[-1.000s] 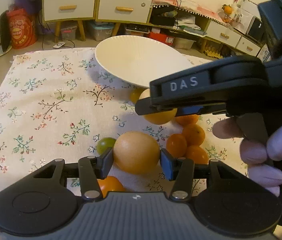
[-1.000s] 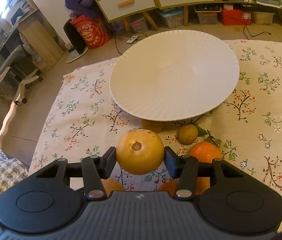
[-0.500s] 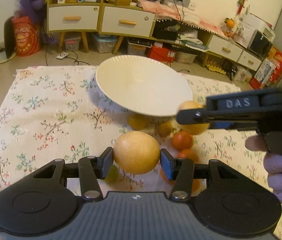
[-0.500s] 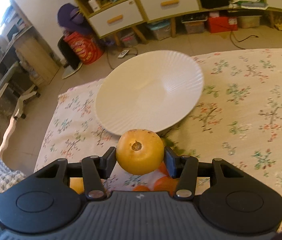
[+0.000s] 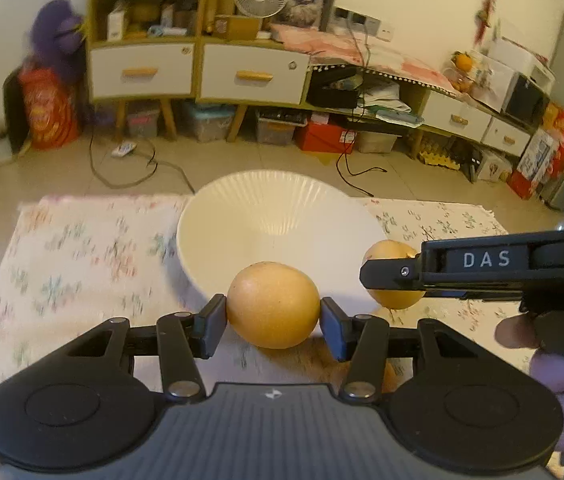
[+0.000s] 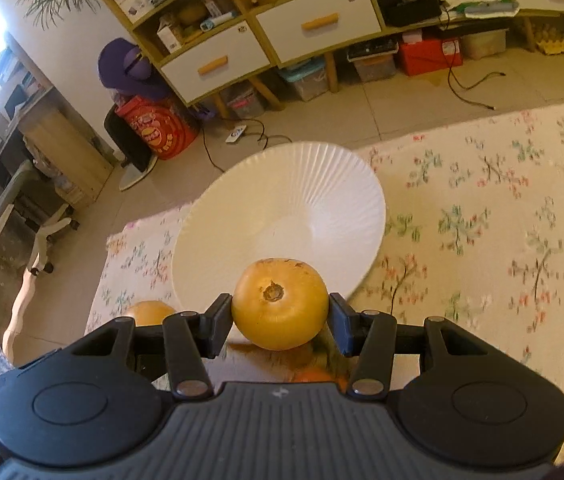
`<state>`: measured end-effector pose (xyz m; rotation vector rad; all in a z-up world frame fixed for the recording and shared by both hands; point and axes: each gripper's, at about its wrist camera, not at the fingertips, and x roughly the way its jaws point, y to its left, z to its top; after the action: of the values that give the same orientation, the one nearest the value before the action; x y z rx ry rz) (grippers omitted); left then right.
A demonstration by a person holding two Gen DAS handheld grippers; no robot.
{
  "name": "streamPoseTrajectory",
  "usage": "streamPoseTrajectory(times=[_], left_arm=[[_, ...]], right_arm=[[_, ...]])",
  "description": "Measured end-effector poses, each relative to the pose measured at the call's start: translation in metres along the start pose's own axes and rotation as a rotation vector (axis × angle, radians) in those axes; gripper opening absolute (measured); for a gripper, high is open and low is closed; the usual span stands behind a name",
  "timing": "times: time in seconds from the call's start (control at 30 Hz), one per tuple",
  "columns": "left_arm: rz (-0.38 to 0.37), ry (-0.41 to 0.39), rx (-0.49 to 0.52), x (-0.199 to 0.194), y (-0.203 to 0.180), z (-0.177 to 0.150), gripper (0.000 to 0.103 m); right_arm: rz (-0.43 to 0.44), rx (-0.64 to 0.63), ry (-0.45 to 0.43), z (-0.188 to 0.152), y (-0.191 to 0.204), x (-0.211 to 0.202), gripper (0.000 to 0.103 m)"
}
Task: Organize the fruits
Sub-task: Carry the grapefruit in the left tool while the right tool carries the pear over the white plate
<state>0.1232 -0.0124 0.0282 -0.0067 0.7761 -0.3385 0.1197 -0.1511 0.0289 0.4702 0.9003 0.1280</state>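
My left gripper (image 5: 273,322) is shut on a large yellow-orange fruit (image 5: 273,304), held above the near rim of the white ribbed bowl (image 5: 277,216). My right gripper (image 6: 279,320) is shut on a second yellow-orange fruit (image 6: 279,304) with its stem scar facing the camera, also just short of the bowl (image 6: 282,208). In the left wrist view the right gripper (image 5: 396,276) comes in from the right with its fruit (image 5: 390,252) beside the bowl's right edge. The left gripper's fruit (image 6: 149,312) shows at lower left of the right wrist view.
The bowl stands on a floral cloth (image 6: 482,208) over a low table. A small orange fruit (image 6: 314,376) shows under the right gripper. A hand (image 5: 554,364) grips the right tool. Cabinets (image 5: 201,72), boxes and cables lie beyond the table on the floor.
Both grippers have risen and moved toward the bowl with their fruits. The loose oranges on the cloth have dropped mostly out of sight beneath the grippers.
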Motion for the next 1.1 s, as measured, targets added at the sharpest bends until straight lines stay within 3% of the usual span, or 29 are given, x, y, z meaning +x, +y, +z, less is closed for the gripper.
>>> streamPoseTrajectory(times=[0.47,1.1], left_arm=[[0.018,0.007,0.102,0.072,0.002,0.011,0.031],[0.016,-0.004,0.106,0.088,-0.004,0.018,0.031]], right_arm=[[-0.009,-0.015,-0.023,0.035,-0.012,0.046,0.047],[-0.058,-0.030,-0.003,0.044,-0.005,0.077,0.047]])
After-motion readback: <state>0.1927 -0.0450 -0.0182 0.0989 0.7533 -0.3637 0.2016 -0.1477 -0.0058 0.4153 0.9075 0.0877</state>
